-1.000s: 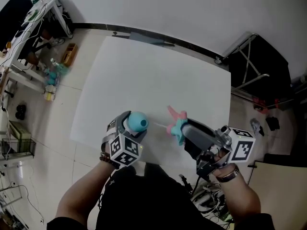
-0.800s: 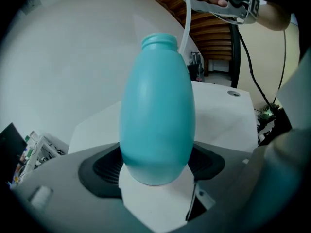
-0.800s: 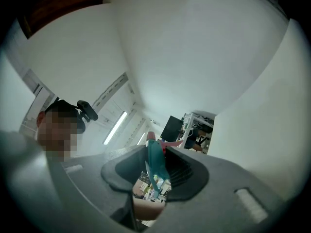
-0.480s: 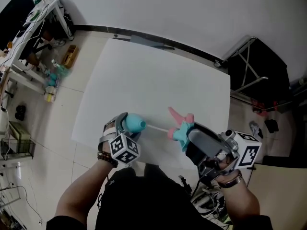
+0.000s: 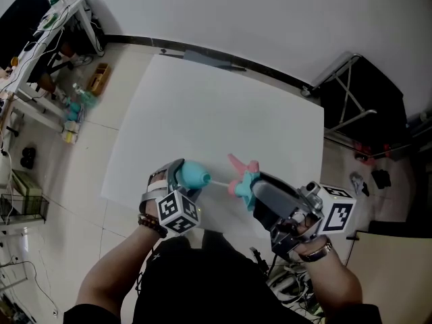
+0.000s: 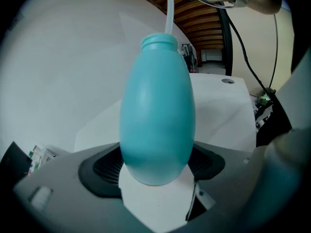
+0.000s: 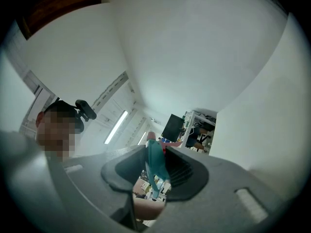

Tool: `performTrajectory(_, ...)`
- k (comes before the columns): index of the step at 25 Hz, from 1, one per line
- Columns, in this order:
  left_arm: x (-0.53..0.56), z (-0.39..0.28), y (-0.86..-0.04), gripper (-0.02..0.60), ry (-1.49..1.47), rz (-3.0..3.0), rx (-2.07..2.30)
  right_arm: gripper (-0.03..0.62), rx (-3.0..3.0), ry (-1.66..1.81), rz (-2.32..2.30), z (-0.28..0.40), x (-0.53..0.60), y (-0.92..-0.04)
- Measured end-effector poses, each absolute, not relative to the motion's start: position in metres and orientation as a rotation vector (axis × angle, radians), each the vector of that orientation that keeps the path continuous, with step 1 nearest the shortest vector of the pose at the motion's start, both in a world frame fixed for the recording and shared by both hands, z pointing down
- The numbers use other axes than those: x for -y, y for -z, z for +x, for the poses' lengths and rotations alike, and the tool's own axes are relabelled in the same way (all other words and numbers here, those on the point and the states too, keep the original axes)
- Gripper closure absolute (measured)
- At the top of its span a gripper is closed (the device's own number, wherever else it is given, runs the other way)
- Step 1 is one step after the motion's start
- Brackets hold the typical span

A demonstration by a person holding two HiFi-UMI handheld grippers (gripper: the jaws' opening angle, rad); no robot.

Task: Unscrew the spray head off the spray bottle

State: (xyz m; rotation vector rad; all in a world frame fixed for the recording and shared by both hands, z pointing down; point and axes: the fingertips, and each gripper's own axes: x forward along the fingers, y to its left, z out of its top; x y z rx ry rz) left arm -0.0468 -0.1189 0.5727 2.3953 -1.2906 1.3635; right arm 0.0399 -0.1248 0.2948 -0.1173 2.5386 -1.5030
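Left gripper (image 5: 177, 179) clamps the probably light, slick-looking teal bottle (image 5: 196, 175) mid-belly. Right gripper (image 5: 260, 191) pinches the spray head (image 5: 241, 176); dip tube (image 5: 219, 181) looks bendy.

Both the left gripper (image 5: 183, 175) and the right gripper (image 5: 254, 188) are grey plastic with dark ribbed pads (image 6: 104, 166). Behind each one's jaws sits a white cube (image 5: 177, 212) bearing black square markers. The person wears a dark top (image 5: 202, 275), a beaded bracelet (image 5: 150, 225) and a wristwatch (image 5: 314, 252).
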Motion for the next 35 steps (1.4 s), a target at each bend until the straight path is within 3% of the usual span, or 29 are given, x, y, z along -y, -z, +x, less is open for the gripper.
performTrajectory(35,0.117,-0.003,-0.514,0.149,-1.250,2.495,1.216,0.479,-2.639,1.439,-0.211,0.021,0.128,-0.341)
